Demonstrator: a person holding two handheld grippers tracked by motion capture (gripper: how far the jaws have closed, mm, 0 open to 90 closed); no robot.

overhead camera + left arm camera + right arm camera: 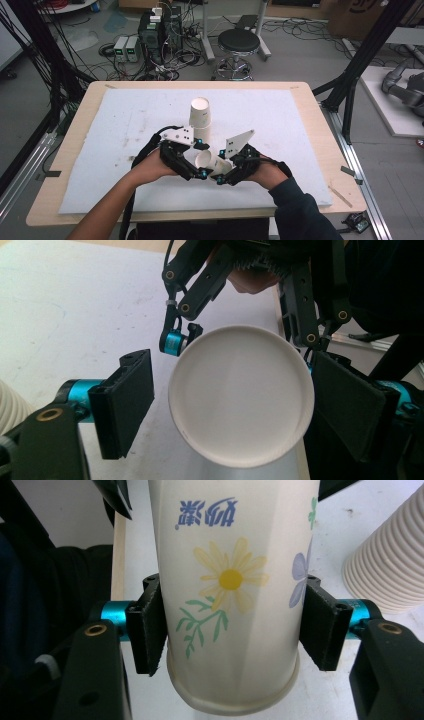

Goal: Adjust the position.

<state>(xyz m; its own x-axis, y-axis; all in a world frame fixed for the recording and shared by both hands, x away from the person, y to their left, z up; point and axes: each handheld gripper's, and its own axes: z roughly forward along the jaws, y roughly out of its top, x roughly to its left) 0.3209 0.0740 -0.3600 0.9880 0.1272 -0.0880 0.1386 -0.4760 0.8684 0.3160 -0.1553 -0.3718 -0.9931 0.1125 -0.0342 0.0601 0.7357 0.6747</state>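
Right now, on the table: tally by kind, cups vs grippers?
Single paper cup, flower print, clamped by the right gripper: 1
Stack of upside-down ribbed paper cups: 1 stack, number of cups in it unclear
Hand-held grippers, with the left gripper: 2
Total: 4

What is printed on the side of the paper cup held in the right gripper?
The paper cup is white with a yellow daisy, green leaves, a purple flower and blue lettering, best seen in the right gripper view.
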